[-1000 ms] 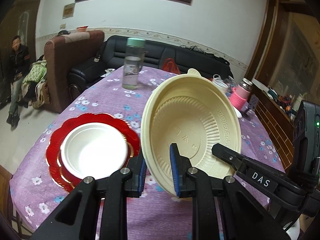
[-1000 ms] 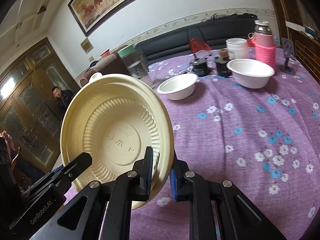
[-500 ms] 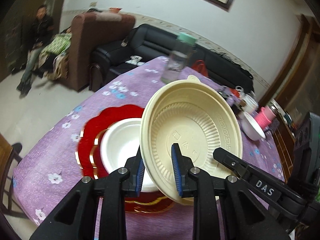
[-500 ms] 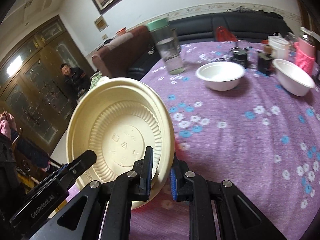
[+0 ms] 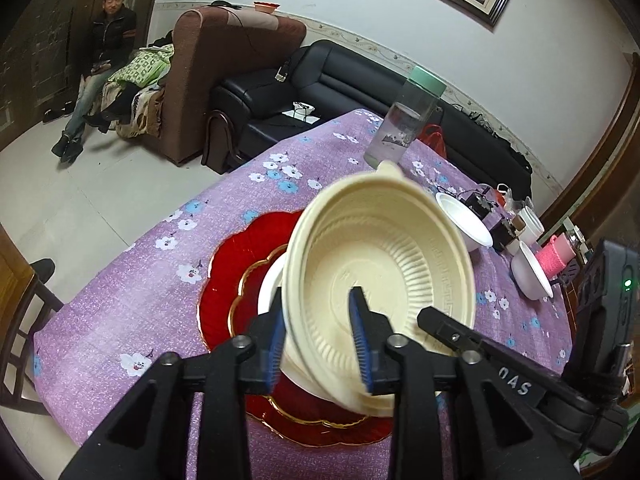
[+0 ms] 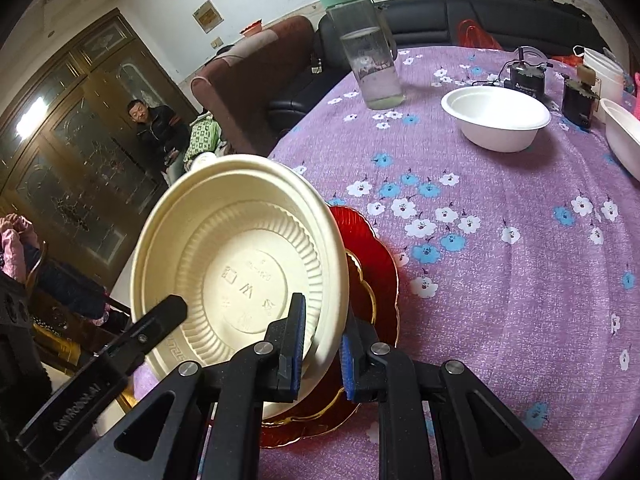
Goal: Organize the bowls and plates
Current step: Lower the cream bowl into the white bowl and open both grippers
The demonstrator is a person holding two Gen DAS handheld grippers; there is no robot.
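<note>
The cream bowl (image 5: 384, 280) is tilted over the red plate (image 5: 224, 300), which lies on the worktop (image 6: 500, 260) with its purple flowered cloth. The left gripper (image 5: 318, 344) has its blue-padded fingers narrowed around the bowl's near rim, one pad inside and one outside. The right gripper (image 6: 320, 348) pinches the opposite rim the same way, holding the bowl on edge. A white bowl (image 5: 272, 284) sits on the red plate, mostly hidden behind the cream one; whether the two bowls touch is hard to tell from here. Farther along the worktop stand a clear bottle with a green cap (image 6: 368, 52), a second white bowl (image 6: 496, 120) and a third (image 5: 530, 276) near the right edge.
</note>
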